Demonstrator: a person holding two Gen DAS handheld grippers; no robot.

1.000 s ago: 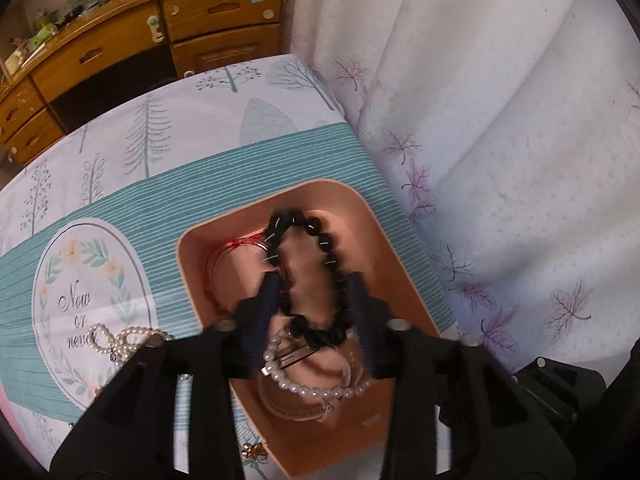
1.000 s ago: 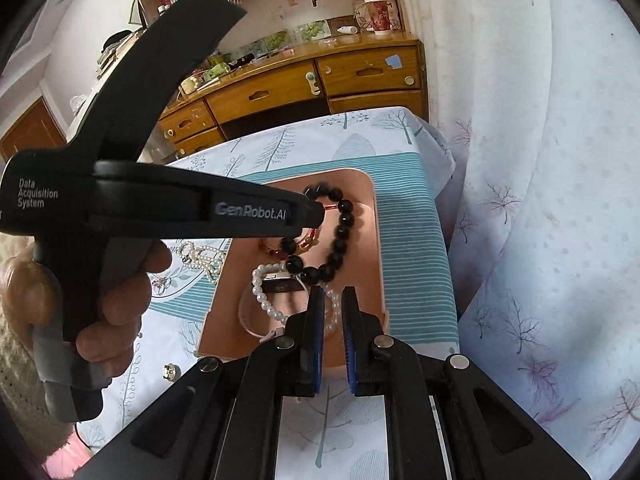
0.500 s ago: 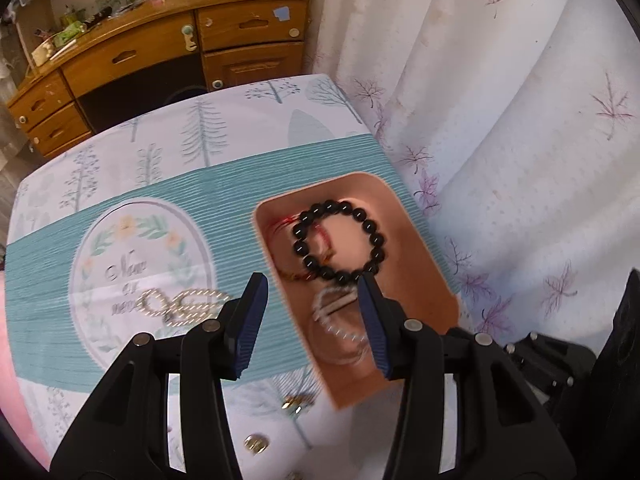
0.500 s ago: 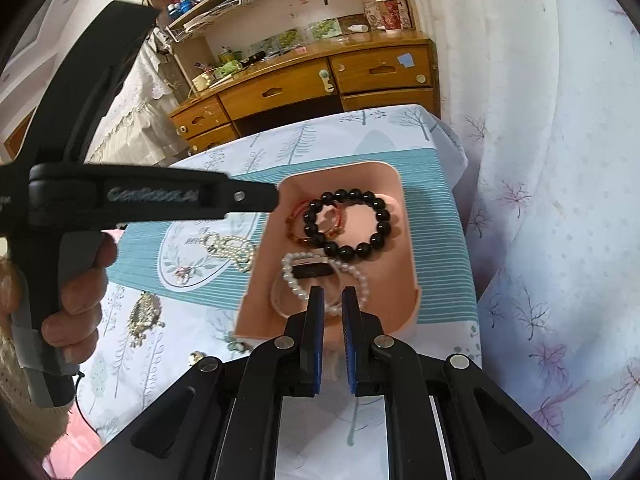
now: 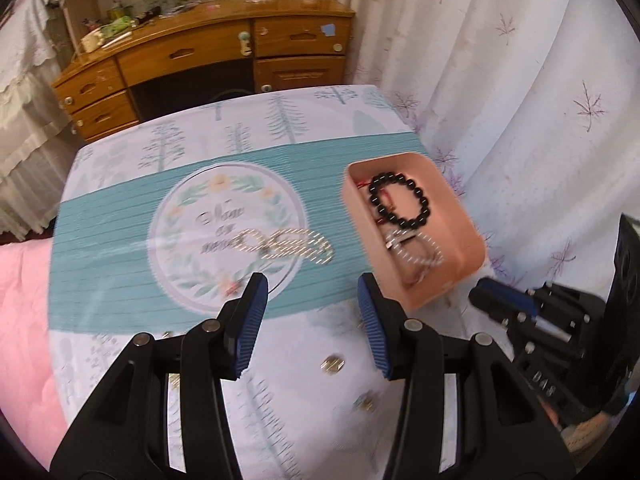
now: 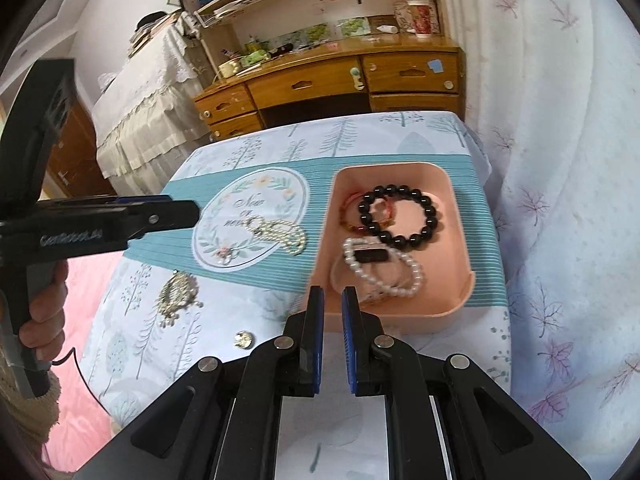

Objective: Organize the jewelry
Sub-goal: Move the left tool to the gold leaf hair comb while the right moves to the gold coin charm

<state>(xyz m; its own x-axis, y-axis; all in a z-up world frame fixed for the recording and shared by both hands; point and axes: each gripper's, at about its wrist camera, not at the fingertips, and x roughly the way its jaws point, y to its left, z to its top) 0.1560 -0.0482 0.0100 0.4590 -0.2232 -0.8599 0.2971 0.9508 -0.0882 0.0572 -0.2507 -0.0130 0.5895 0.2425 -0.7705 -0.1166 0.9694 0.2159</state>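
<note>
A pink tray [image 6: 460, 216] [image 5: 460, 216] sits on the table's right side. In it lie a black bead bracelet [image 6: 400, 216] [image 5: 400, 205], a red cord bracelet [image 6: 350, 210] and a white pearl bracelet [image 6: 384, 268]. A pearl necklace [image 6: 282, 234] [image 5: 290, 242] lies on the cloth's round emblem, left of the tray. A gold brooch [image 6: 176, 292] and a small gold earring [image 6: 244, 339] [image 5: 332, 363] lie near the front. My left gripper [image 5: 310, 316] is open and empty, above the cloth short of the necklace. My right gripper [image 6: 332, 320] is nearly closed and empty, at the tray's near edge.
The table carries a tree-print cloth with a teal striped band [image 6: 476, 208]. A wooden desk with drawers [image 6: 332, 84] stands behind it. A white curtain [image 6: 560, 160] hangs on the right. A pink bedcover [image 5: 24, 320] lies to the left.
My left gripper let go of the black bead bracelet in the tray, then rose and swung left toward the pearl necklace. My right gripper drew back a little.
</note>
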